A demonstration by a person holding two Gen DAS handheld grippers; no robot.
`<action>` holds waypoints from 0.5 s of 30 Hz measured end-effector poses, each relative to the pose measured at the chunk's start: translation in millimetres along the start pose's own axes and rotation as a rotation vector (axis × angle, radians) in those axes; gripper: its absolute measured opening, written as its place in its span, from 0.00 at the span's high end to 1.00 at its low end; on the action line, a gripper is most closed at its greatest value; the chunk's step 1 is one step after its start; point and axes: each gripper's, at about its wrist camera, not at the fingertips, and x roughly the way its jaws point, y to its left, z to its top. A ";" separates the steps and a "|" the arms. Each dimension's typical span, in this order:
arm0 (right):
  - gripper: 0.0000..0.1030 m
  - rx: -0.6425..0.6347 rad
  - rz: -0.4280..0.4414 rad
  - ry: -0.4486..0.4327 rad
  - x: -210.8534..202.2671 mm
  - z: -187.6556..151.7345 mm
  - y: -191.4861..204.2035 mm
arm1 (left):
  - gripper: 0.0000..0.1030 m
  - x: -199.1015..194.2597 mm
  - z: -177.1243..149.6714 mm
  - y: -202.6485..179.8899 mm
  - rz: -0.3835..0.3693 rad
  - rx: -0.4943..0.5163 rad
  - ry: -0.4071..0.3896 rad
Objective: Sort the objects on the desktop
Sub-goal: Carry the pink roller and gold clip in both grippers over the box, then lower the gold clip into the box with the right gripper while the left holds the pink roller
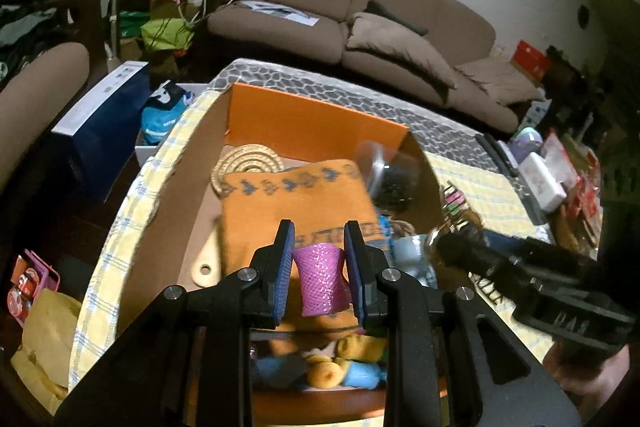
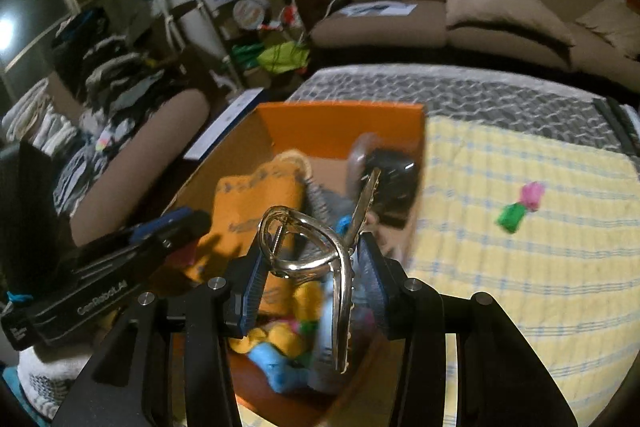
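Left gripper (image 1: 319, 269): jaws pinching a pink mesh tube (image 1: 320, 279), squeezed at its waist, over the orange box (image 1: 316, 119).
Right gripper (image 2: 310, 287): jaws pinching a gold hair claw clip (image 2: 316, 255), above the box's right side.
Tablecloth (image 2: 520, 267): a green-and-pink toy (image 2: 520, 207) lies far right.

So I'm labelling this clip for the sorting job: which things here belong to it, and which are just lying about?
Part of the job:
- pink mesh roll, held in the left gripper
- gold metal clip, held in the right gripper
- orange box with sorted items
- pink and green toy on the yellow cloth

Just lying about:
- brown sofa
- blue carton
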 end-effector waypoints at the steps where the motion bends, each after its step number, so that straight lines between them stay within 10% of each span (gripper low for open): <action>1: 0.56 -0.005 0.007 0.013 7.2 -1.5 4.3 | 0.78 1.3 -0.1 2.5 0.004 -0.002 0.003; 15: 0.56 -0.035 0.023 0.104 46.5 -16.9 29.5 | 0.77 16.6 -5.5 28.2 0.040 -0.025 0.050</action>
